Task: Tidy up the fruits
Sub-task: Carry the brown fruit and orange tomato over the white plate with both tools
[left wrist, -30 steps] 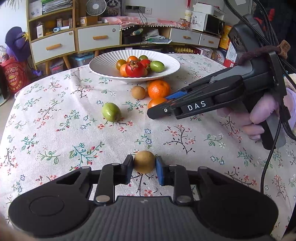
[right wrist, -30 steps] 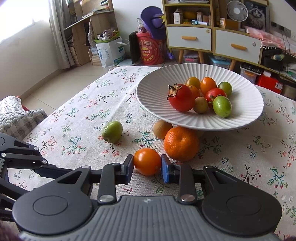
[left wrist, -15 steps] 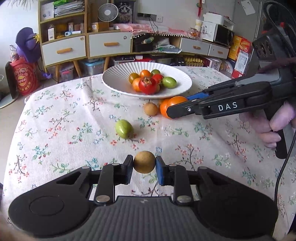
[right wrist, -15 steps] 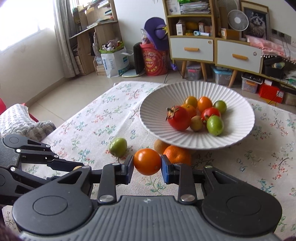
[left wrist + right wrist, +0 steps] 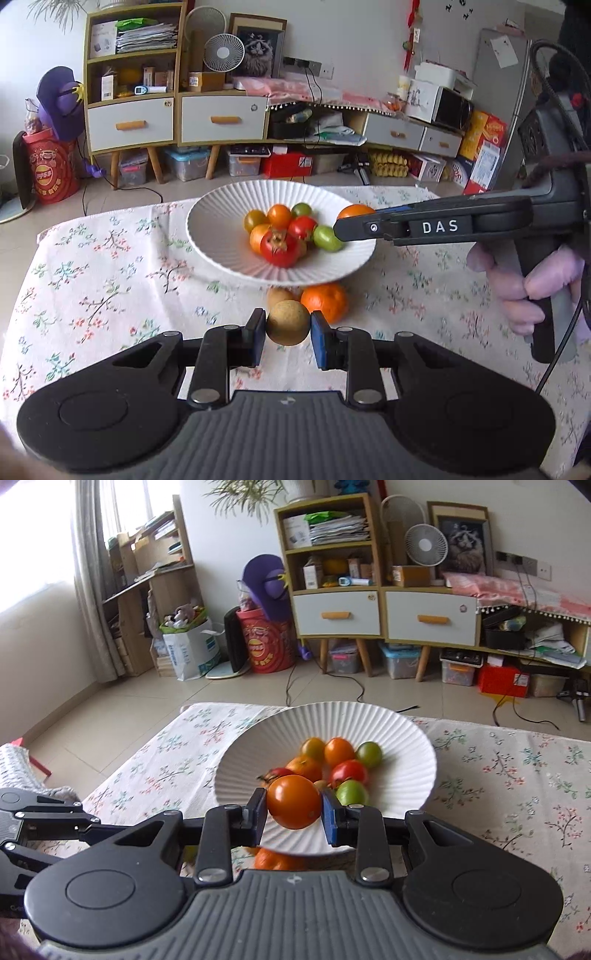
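Here, both your grippers have risen from the tablecloth (image 5: 110, 280): the right gripper (image 5: 294, 806), clamped on an orange fruit (image 5: 293, 801), hangs above the plate's (image 5: 406, 738) near rim; the left gripper (image 5: 288, 334), clamped on a brown fruit (image 5: 288, 322), trails short of it.

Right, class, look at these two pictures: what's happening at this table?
A person holds a gripper in each hand and is gathering fruit into the white plate. The left gripper is shut on a round brown fruit, held short of the plate. The right gripper is shut on a small orange fruit, held over the plate's near edge. A larger orange lies on the tablecloth.
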A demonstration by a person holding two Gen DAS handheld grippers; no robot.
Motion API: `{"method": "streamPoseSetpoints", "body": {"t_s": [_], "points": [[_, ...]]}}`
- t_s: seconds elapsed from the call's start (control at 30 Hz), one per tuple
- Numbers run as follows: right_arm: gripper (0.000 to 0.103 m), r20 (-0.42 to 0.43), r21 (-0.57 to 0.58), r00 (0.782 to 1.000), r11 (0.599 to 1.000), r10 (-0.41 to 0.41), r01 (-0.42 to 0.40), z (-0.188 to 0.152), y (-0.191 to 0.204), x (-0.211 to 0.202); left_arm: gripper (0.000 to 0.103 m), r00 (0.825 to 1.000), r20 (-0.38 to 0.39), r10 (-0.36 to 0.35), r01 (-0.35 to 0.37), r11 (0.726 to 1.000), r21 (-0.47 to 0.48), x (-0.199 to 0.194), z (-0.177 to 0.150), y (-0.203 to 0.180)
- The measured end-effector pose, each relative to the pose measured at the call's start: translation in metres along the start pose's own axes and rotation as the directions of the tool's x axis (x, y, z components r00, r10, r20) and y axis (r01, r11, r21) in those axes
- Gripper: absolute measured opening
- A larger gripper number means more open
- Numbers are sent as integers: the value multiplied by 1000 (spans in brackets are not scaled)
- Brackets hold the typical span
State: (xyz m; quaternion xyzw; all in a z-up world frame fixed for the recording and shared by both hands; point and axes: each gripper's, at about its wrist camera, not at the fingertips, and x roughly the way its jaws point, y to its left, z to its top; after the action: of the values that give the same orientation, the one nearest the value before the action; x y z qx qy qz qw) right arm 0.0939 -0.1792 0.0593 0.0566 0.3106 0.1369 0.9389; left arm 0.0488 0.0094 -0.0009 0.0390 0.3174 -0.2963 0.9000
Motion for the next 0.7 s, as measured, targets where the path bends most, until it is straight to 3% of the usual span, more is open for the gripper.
{"method": "streamPoseSetpoints", "body": {"t_s": [0.33, 0.7], "points": [[28, -18, 39, 998, 997, -67, 67, 9, -29, 19, 25, 1000, 7, -7, 7, 999, -34, 32, 21, -13], [28, -43, -66, 996, 995, -80, 77, 10, -37, 33, 25, 1000, -12, 15, -15, 1000, 0, 69, 35, -26]]}}
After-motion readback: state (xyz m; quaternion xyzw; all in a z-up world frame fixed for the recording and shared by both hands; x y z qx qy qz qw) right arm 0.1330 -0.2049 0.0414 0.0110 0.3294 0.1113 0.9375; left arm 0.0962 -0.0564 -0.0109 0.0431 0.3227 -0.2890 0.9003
